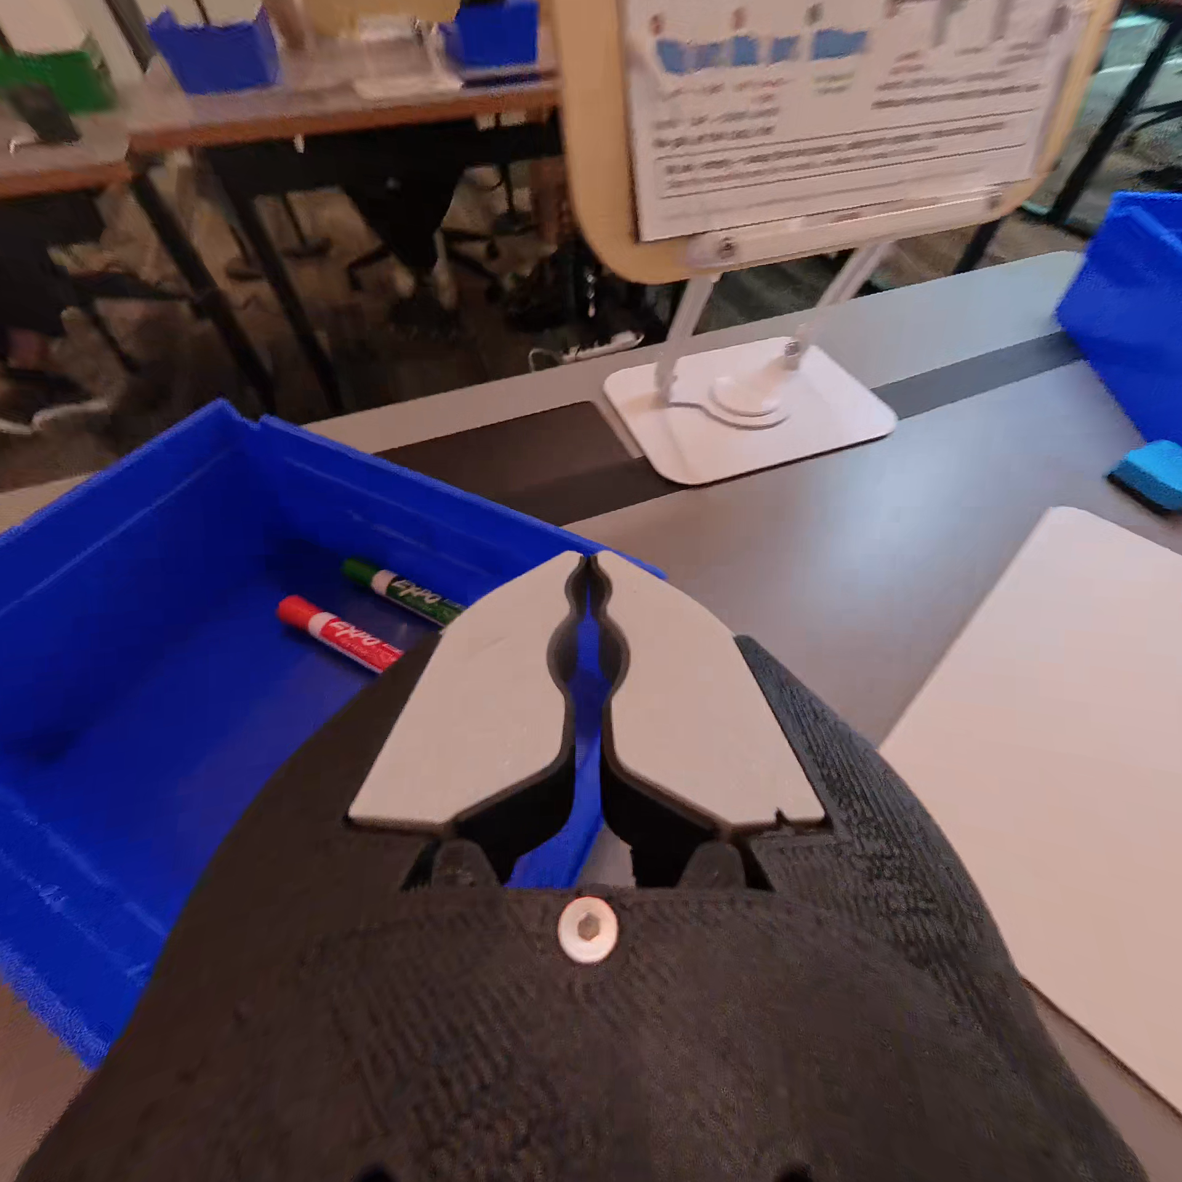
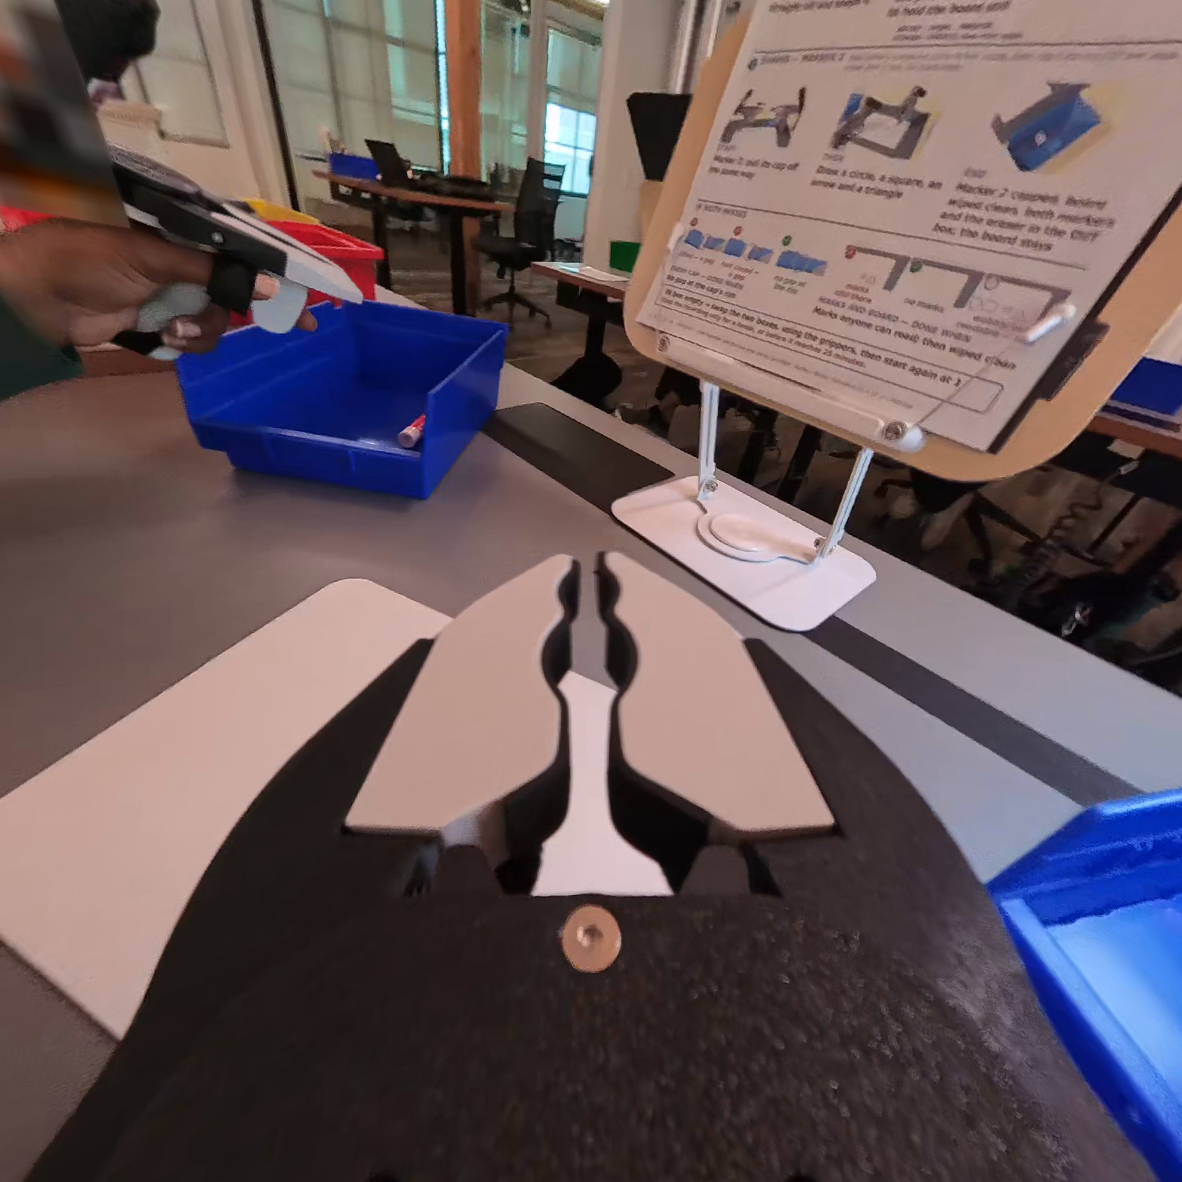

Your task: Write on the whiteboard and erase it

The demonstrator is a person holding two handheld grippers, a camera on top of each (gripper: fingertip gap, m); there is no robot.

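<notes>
I judge this to be the very start: nothing is written on the flat white rectangular whiteboard (image 2: 192, 735), and no marker is in hand. My left tongs (image 1: 589, 563) hover over the near rim of the open blue plastic bin (image 1: 160, 639) at my ten o'clock, tips shut together on nothing, only the bin's blue showing through the slot behind them. My right tongs (image 2: 589, 563) hang above the whiteboard's far edge, nearly shut with a thin slit between the tips, and they too hold nothing.

Inside the bin lie a red-capped dry-erase marker (image 1: 339, 633) and a green-capped dry-erase marker (image 1: 403, 591), side by side and just apart, toward eleven o'clock from my left tips. The blue felt eraser (image 1: 1151, 473) sits on the grey surface (image 1: 799, 575) at two o'clock, beyond the board's far corner.

The next move, as I see it, asks my left tongs to spread wide, dip into the bin and close across one marker's barrel, after which the cap must come off.

My left tongs cover the markers' rear ends. The whiteboard is cut off in both views, so I cannot vouch for its near part. The eraser is clipped by the frame edge, and the sheet on the tilted wooden stand (image 2: 895, 256) is blurred.
</notes>
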